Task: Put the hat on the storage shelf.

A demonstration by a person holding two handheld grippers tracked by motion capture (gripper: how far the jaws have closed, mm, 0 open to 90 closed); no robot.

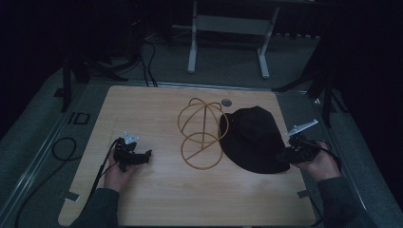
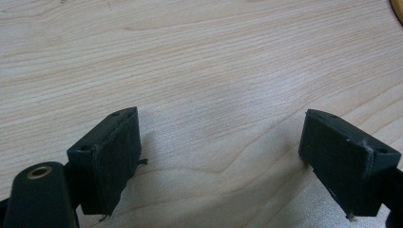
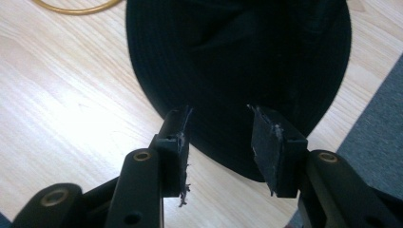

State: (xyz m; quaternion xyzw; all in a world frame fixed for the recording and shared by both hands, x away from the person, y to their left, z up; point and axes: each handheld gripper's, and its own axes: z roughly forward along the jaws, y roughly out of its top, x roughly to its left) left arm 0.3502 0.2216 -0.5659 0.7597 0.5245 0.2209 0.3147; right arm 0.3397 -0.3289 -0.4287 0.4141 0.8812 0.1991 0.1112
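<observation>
Wood table carried a black hat beside a wire stand. Right gripper hovered half-spread over the hat's near brim; left gripper rested spread, empty.

Black hat; golden-orange wire stand; pale wood-grain table.

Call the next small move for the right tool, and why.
Probably lower the right tool onto the near brim of the black hat and close. Its jaws stand apart over the brim edge with nothing pinched, and the hat lies flat beside the wire hat stand.
</observation>
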